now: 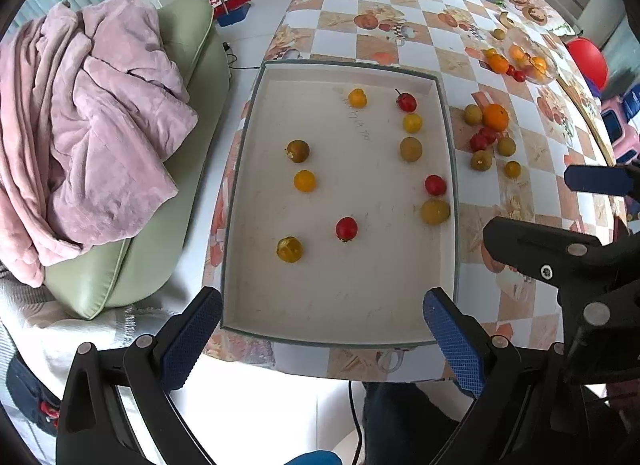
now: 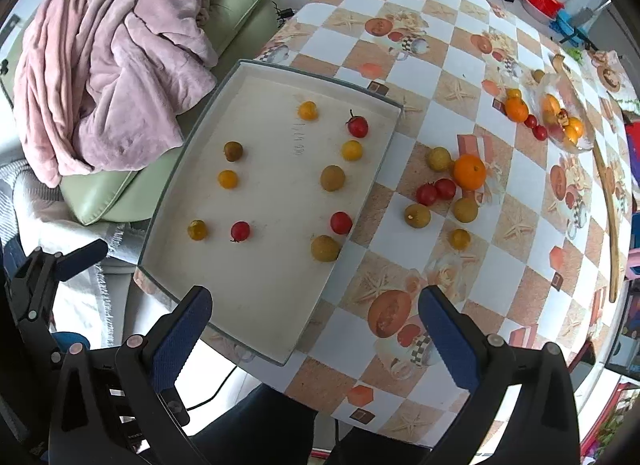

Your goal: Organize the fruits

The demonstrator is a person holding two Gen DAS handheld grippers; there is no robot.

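A white tray (image 1: 436,77) (image 2: 394,105) lies on the checkered table and holds several small fruits: red (image 1: 346,228) (image 2: 240,231), yellow (image 1: 305,180) (image 2: 228,179) and olive-green (image 1: 298,151) (image 2: 332,177). A loose cluster sits on the table right of the tray, with an orange (image 1: 495,117) (image 2: 470,171), red cherry tomatoes (image 2: 435,191) and green fruits (image 2: 417,215). My left gripper (image 1: 323,339) is open and empty over the tray's near edge. My right gripper (image 2: 316,339) is open and empty above the tray's near right corner. The right gripper also shows in the left wrist view (image 1: 560,217).
A clear bag of oranges and tomatoes (image 1: 528,59) (image 2: 564,121) lies at the far right of the table. A green sofa cushion (image 1: 132,265) with a pink blanket (image 1: 80,113) (image 2: 104,65) stands left of the table. A wooden stick (image 2: 610,201) lies along the right edge.
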